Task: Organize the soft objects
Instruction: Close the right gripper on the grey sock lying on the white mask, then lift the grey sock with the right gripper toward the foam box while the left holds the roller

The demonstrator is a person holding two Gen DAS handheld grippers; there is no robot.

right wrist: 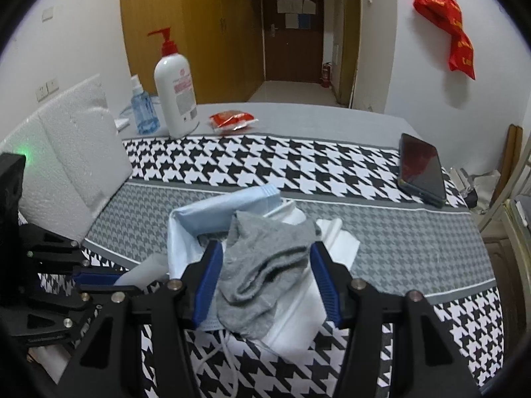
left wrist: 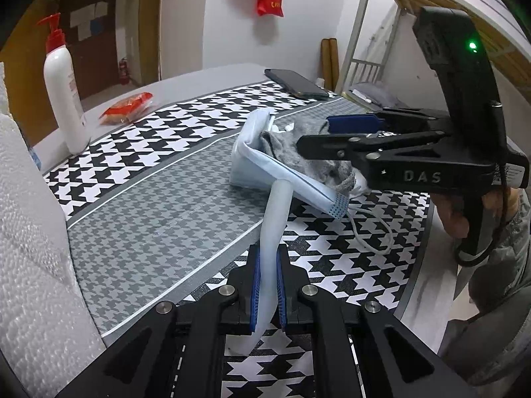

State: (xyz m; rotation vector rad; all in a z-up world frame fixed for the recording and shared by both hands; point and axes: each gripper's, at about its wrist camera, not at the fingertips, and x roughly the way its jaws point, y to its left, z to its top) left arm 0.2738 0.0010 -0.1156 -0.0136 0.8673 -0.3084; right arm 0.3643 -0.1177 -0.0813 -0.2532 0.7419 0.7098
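The left gripper is sitting shut on a pale blue strip of the mask, its blue pads pinching the strip, which is running from the jaws up to the mask's near edge. The mask is lying crumpled on the houndstooth cloth, folded up like a shallow pocket, with the grey sock heaped on it and a white tissue under the sock. The right gripper is reaching over the mask with its jaws about half open, one blue pad on each side of the sock (whether the pads are pressing it I cannot tell). A white ear loop is trailing from the mask's near corner onto the cloth. Left of the mask, white foam is standing on edge. Beyond the mask are a white pump bottle, a red snack packet and, to the right, a dark phone.
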